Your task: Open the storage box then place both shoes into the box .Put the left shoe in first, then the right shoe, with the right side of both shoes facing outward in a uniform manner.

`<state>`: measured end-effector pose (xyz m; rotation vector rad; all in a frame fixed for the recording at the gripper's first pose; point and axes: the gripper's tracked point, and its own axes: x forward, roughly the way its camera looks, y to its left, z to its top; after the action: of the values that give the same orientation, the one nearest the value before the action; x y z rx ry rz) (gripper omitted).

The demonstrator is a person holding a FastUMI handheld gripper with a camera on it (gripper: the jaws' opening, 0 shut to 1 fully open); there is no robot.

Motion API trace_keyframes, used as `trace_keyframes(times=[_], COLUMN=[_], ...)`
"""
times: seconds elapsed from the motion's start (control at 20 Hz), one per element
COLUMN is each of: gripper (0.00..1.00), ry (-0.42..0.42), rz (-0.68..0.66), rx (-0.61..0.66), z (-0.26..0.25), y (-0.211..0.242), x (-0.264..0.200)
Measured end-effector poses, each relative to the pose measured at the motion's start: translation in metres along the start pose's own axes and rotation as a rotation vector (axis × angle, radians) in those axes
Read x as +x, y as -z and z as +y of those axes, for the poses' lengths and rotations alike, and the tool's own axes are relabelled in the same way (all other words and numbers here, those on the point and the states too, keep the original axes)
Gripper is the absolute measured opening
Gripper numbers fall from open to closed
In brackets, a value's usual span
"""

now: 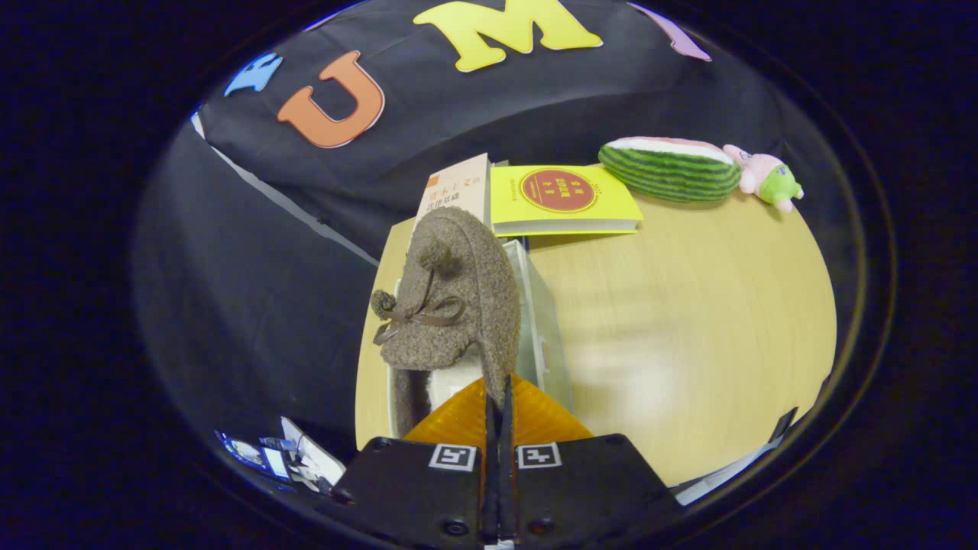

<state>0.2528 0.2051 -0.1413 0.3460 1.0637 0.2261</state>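
**Shoe pinched over box**

Claw [498,397] clenched on the shoe [451,298] — orange fingers [458,416] nearly meeting, with a thin edge of the shoe's collar pressed between them. Held just ahead of the fingertips, toe pointing away, over the box [539,321].

Hard to make out: most of the box, hidden behind the shoe; only its clear right wall and a strip of pale inside below the heel visible. Lid position not discernible. Left or right shoe — cannot tell.

Looks: grey-brown woolly fabric, rounded toe, two pompoms on a thin brown ribbon bow across the top, lighter lining at the opening.

Beyond the shoe, on the wooden table [688,305]: a yellow book [561,200] lying flat, a second book [458,191] leaning beside it, partly covered by the toe. Further right, a watermelon plush [668,169] touching a small pink-and-green plush [764,177].
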Motion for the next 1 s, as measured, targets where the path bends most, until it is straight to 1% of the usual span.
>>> trace_keyframes(times=[0.2,0.3,0.35,0.4,0.45,0.5,0.65,0.7,0.8,1.0], gripper=[0.06,0.06,0.06,0.09,0.16,0.2,0.9,0.98,0.95,0.96], ry=[0.048,0.051,0.052,0.057,0.065,0.076,0.128,0.141,0.144,0.142], rz=[-0.035,-0.046,-0.042,-0.05,-0.071,-0.11,-0.227,-0.261,-0.33,-0.478], rx=[-0.031,-0.028,-0.046,-0.067,-0.091,-0.104,-0.186,-0.205,-0.226,-0.277], z=[-0.003,-0.005,-0.007,-0.01,-0.012,-0.015,-0.022,-0.022,-0.026,-0.023], y=[0.007,0.009,0.011,0.01,0.007,0.002,-0.018,-0.022,-0.032,-0.045], x=[0.019,0.027,0.029,0.031,0.03,0.027,0.005,-0.004,-0.017,-0.058])
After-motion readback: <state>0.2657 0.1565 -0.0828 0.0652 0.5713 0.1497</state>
